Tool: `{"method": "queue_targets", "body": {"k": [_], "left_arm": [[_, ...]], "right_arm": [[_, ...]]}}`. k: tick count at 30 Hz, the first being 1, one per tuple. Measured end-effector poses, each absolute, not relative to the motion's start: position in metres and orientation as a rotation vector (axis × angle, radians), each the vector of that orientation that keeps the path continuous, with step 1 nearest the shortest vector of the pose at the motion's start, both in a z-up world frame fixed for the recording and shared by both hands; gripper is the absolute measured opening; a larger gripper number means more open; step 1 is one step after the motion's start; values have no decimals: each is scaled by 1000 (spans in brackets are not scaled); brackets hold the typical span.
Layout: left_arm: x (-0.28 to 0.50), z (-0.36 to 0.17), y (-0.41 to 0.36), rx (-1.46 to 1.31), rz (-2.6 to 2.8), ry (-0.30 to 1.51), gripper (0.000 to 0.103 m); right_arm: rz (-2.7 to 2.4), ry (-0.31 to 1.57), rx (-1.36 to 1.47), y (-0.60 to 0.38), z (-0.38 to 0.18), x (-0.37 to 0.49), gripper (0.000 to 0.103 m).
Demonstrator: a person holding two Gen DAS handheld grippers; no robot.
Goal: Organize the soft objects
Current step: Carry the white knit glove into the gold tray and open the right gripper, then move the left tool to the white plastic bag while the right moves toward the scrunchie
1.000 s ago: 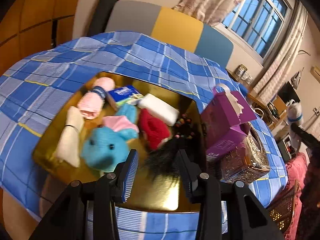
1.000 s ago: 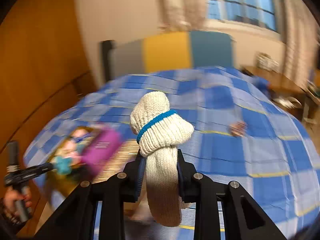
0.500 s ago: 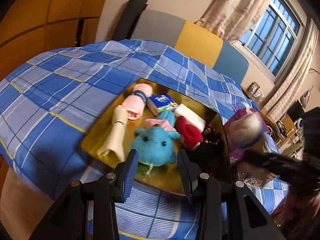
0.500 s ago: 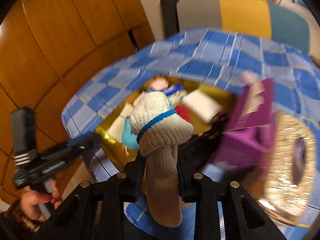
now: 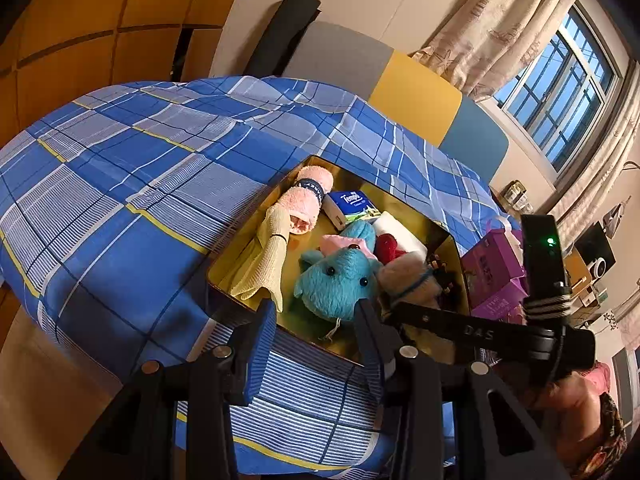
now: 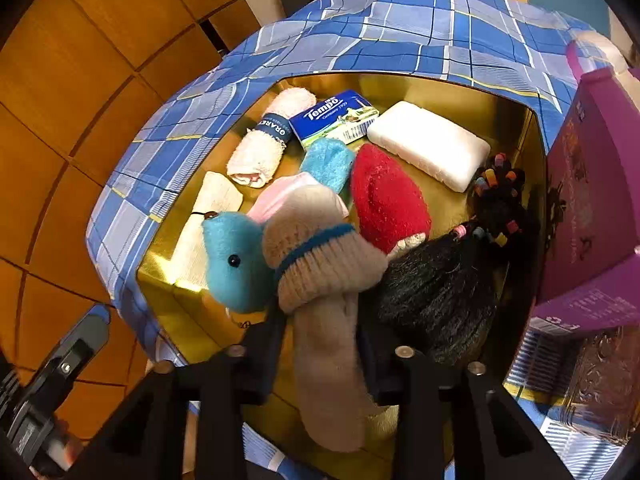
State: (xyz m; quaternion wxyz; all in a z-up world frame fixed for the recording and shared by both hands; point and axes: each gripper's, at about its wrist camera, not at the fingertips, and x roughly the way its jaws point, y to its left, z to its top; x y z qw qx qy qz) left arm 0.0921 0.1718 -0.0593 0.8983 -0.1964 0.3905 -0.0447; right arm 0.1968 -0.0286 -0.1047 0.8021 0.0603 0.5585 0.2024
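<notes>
Blue checked bedding (image 5: 132,184) carries the gold tray (image 5: 228,276) in the left wrist view; the left claw (image 5: 316,344) hangs spread and empty at its near rim.

Right wrist view: the right claw (image 6: 320,344) is opening around the knitted sock (image 6: 320,280), over the blue plush (image 6: 236,260). Best release low, between plush and black wig (image 6: 436,292).

I log: tray (image 6: 408,84) glossy gold metal | sock (image 6: 320,264) ribbed knit | plush (image 6: 236,256) fuzzy | bedsheet (image 5: 132,168) woven cloth, matt
</notes>
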Motion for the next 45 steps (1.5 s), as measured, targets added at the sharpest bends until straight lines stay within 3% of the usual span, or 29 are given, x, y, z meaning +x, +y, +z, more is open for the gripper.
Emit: {"method": "queue_targets", "body": {"k": [4,22,30,37,45], "left_arm": [[92,-59,171,-396,-98,805,40],[99,-60,135,-376,-177,868,40],[105,-58,104,-374,-269,888,40],[114,-50,71,-361,-348,916,43],[154,-9,41,-319,-411,911,53]], "right_arm": [[420,1150,123,-33,-92,186,50],[511,874,15,-65,-4,129,51],[297,640,77,-166,44,111,56],[51,669,200,-280,30,117,56],[-109,774,247,-374,-22,128,56]]}}
